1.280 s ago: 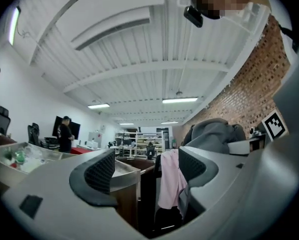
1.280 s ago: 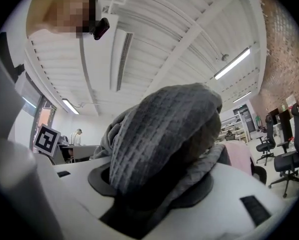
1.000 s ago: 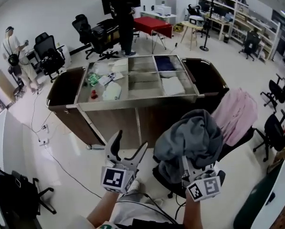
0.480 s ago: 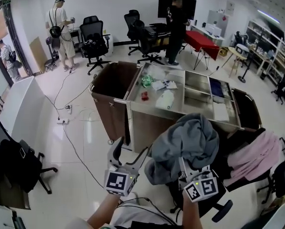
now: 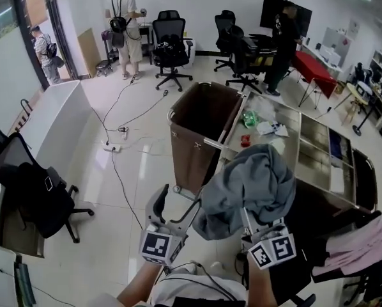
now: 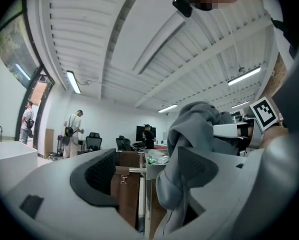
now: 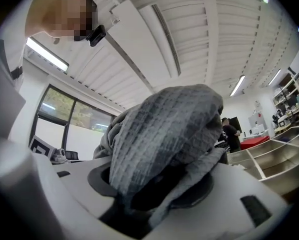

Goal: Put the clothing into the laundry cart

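A bunched grey garment [image 5: 250,185] hangs from my right gripper [image 5: 258,226], which is shut on it; the cloth hides the jaws. In the right gripper view the grey garment [image 7: 164,129] fills the gap between the jaws of the right gripper [image 7: 154,184]. My left gripper [image 5: 177,200] stands open and empty, low and left of the garment. Ahead is the laundry cart's brown bin [image 5: 200,123], open at the top. In the left gripper view the brown bin [image 6: 125,184] shows between the spread jaws of the left gripper [image 6: 144,164], with the grey garment [image 6: 194,129] at the right. A pink garment [image 5: 360,245] lies on a chair at lower right.
A metal sorting table [image 5: 309,155] with compartments and small items adjoins the bin. Cables [image 5: 121,147] trail across the floor. A black chair with a bag [image 5: 38,197] stands at left, a white cabinet [image 5: 57,117] behind it. Office chairs [image 5: 168,47] and people [image 5: 127,15] are at the back.
The view has swung left: the brown bin now lies straight ahead and the pink garment has slid to the lower right. Both grippers came along, the right still shut on the grey garment.
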The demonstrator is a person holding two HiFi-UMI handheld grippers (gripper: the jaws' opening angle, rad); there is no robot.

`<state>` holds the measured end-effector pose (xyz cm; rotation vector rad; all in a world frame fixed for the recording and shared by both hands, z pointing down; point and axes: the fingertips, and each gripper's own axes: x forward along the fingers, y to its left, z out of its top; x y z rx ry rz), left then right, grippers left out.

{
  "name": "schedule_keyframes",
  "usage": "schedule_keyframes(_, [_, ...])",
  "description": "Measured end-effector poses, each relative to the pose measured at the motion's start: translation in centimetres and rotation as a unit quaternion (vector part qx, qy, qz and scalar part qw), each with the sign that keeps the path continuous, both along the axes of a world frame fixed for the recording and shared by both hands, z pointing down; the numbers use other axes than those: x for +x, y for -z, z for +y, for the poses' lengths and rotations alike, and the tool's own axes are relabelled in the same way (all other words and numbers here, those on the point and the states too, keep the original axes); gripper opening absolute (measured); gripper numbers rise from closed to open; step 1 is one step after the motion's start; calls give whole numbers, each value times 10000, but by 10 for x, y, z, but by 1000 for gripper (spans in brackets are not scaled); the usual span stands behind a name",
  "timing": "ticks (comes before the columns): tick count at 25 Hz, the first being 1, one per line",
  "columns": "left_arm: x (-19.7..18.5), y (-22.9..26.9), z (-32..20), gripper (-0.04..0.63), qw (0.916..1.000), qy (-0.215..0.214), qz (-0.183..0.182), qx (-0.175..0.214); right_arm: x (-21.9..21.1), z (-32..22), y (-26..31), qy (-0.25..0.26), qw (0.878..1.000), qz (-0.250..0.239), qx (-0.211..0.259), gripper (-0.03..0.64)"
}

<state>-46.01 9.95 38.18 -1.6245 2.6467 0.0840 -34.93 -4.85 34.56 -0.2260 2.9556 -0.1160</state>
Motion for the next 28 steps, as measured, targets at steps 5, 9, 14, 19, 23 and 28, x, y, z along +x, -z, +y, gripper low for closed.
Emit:
schedule_keyframes(5, [-53,-4,13,374,9980,620,-86,-17,-66,1,2,640,9979,-124,-36,253])
schedule_keyframes(9, [-94,-3,15,374,9928,1181,-184,51,-120,-5,3,1180,9927,-235,87,253])
schedule_keyframes(14, [-129,4,17,374,9845,1718,-344,55,-190,-14,38,1747,9821,-590,375,253])
schedule_keyframes(19, [-156,18,7,374,9806,1924,-345,149,-259,-31,103,1885,9749,-1033,584,255])
schedule_keyframes(23, [-186,17,1,374,9811,1900,-296,223,-315,-73,144,1371,9806,-1214,693,261])
schedule_keyframes(28, [-238,17,-19,374,9877,1524,-146,331,-398,-125,97,585,9974,170,377,324])
